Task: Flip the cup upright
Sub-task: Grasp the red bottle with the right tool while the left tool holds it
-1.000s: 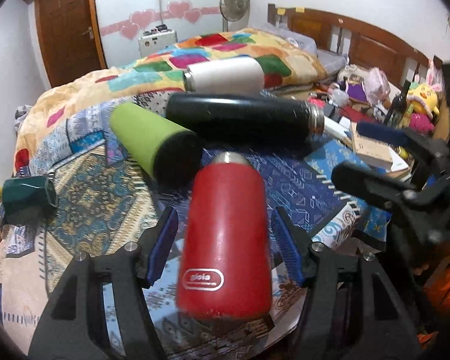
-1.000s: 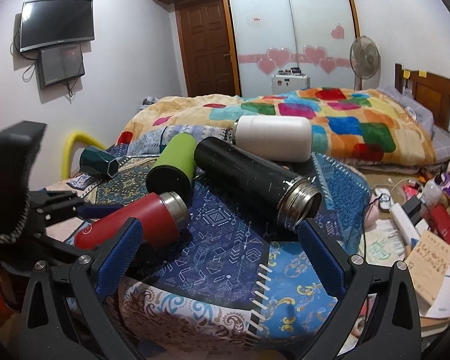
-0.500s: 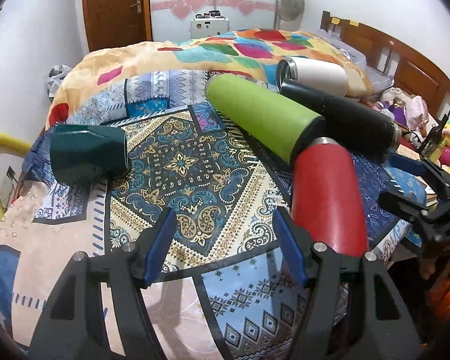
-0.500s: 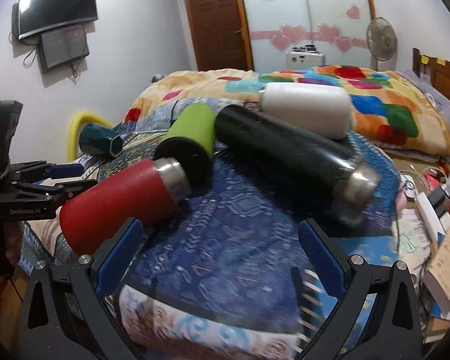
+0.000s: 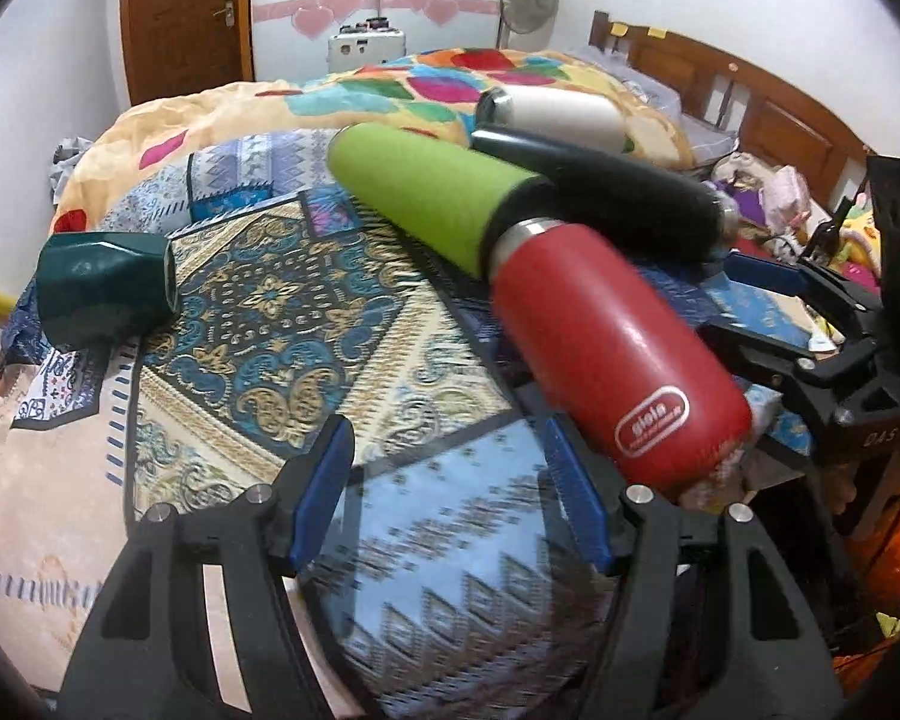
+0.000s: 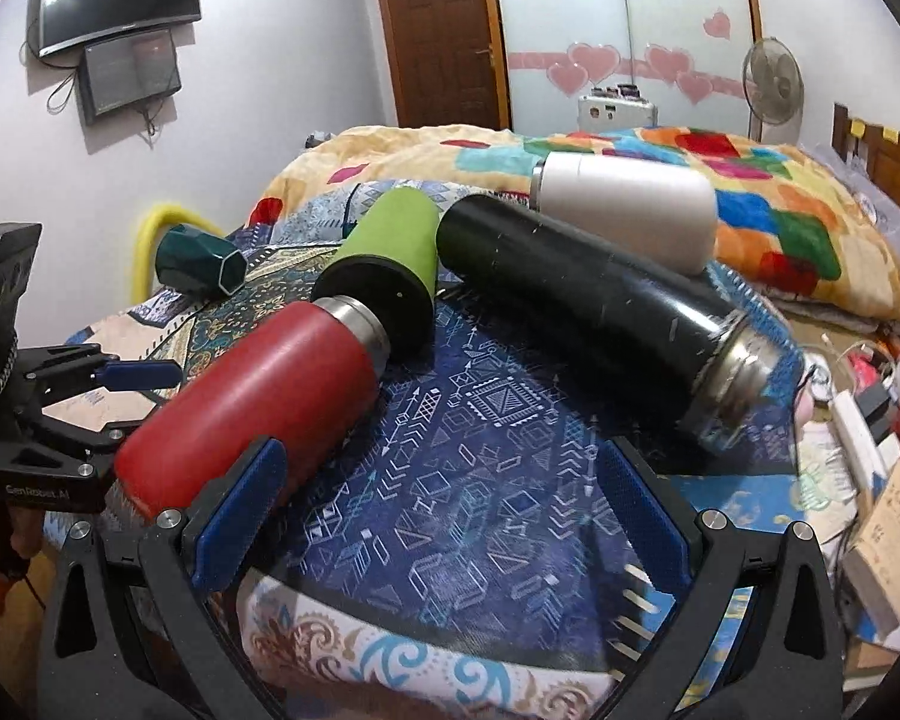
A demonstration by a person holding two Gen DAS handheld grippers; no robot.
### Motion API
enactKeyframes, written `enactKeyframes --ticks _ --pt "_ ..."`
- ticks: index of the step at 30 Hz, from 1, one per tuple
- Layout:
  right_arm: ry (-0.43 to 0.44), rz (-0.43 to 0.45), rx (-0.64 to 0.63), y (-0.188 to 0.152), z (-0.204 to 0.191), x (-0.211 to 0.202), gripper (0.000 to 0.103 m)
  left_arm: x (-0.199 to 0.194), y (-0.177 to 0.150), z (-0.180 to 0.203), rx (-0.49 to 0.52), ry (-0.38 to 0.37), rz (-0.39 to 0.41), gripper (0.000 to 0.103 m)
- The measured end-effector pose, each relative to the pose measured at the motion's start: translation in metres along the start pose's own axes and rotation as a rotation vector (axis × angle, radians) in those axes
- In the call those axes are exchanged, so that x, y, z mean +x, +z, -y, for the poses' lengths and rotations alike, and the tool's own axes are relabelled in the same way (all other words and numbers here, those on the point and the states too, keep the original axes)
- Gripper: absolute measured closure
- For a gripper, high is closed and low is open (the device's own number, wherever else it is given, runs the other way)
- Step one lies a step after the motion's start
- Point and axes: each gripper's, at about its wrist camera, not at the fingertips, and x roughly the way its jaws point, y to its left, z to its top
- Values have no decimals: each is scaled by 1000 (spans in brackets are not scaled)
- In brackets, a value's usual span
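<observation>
The patterned patchwork cloth is lying under everything. On it the long black steel flask is lying beside the lime-green tumbler, with the red steel bottle near right, all on their sides. The small dark-green faceted cup is lying tipped at far left. I am holding my left gripper and right gripper spread, gripping nothing.

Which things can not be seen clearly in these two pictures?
- Red cup: in the left wrist view its base edge is blurred; its mouth faces away.
- Black flask: in the left wrist view the red cup and green bottle cover much of it.
- White bottle: the black flask hides its lower side in both views.
- Cloth near the left tool: motion-blurred.
</observation>
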Motion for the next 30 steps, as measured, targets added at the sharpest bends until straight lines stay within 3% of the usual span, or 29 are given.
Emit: enactKeyframes --ticks 6,11,16,24,30 --pt "-37 1 -67 4 -2 -12 0 -8 -8 14 -24 12 39 38" --pt "-17 -3 -97 18 -7 -18 0 -14 -11 24 -27 13 68 37" --pt "33 -33 -86 31 -16 -11 1 -18 -10 30 -1 66 115 37" --pt "106 -228 -106 45 -31 35 21 -26 -8 9 -54 126 168 37" --pt "167 -353 -88 47 -40 55 21 -37 -11 -5 -75 140 202 37"
